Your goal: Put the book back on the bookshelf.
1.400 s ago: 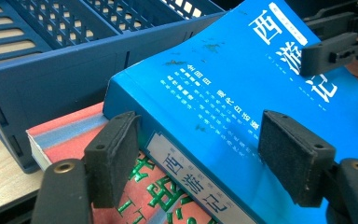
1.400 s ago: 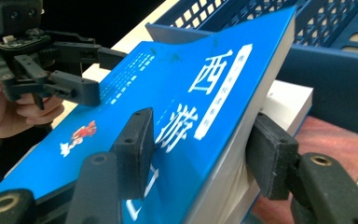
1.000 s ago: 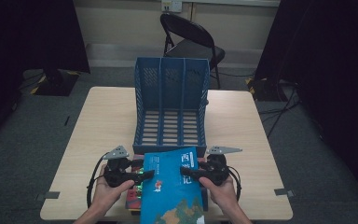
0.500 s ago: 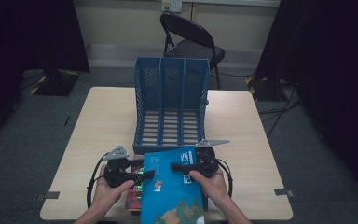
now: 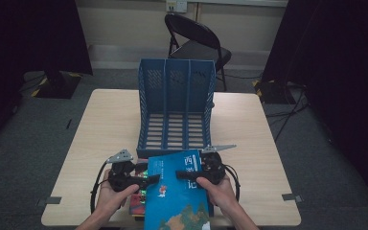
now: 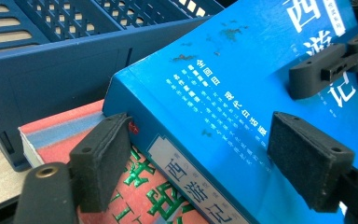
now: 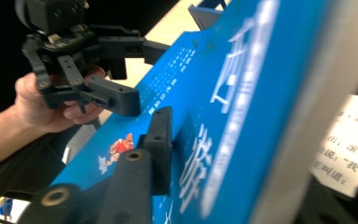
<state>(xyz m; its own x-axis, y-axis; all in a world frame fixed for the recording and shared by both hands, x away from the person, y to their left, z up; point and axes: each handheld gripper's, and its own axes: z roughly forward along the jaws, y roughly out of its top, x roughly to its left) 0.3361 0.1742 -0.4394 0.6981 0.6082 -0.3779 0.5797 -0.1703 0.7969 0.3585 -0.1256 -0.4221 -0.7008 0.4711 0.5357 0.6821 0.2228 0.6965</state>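
A blue book (image 5: 177, 201) lies tilted on a stack at the table's front edge, over a red book (image 6: 65, 135). My right gripper (image 5: 181, 174) reaches in from the book's right side. Its jaws have just been closing, and in the right gripper view one pad (image 7: 161, 140) presses on the blue cover (image 7: 242, 116) with the page edge between the jaws. My left gripper (image 6: 205, 163) straddles the blue book's spine corner (image 6: 135, 135). Its jaws have just been opening and stand wide, one pad by the spine and the other over the cover.
A blue slotted file rack (image 5: 175, 86) stands mid-table just behind the books, its open front towards me. The wooden table (image 5: 105, 129) has bare room left and right of it. A black folding chair (image 5: 196, 38) stands beyond the far edge.
My right gripper has shifted a little left, further onto the blue book's cover. The left hand and the book have stayed in place.
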